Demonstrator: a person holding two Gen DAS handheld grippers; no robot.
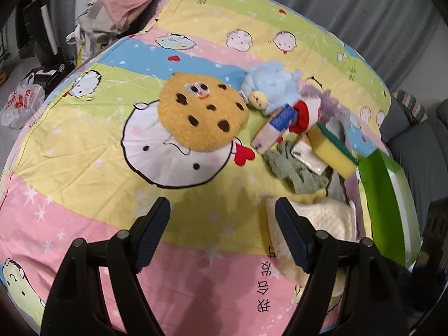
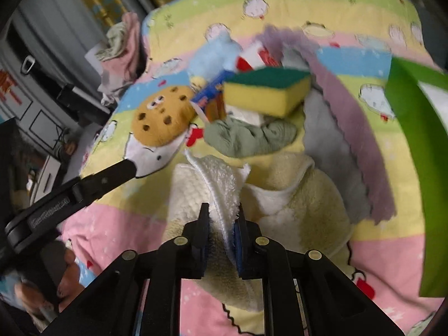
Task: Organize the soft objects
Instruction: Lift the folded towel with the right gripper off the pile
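Cream fleece cloth lies on the near part of the bed, with one folded white edge pinched between the pads of the right gripper; the jaws are nearly closed on the fabric. The rest of the cloth spreads to the right and far side beneath it.

Just beyond the cloth lies a crumpled green cloth, touching it. A yellow sponge with a green scouring face rests on the pile behind, above a white packet. A grey and purple towel runs along the right side of the pile. Farther off are a blue plush toy, a blue box and a red and white item, blurred.

To the left, apart from the pile, a round cookie-shaped plush lies flat on the bedspread.

The left gripper hangs above bare bedspread with its jaws wide apart, holding nothing; its right finger stands just beside the cream cloth's left edge.

A green bag stands at the bed's right edge. Piled laundry sits at the far left.
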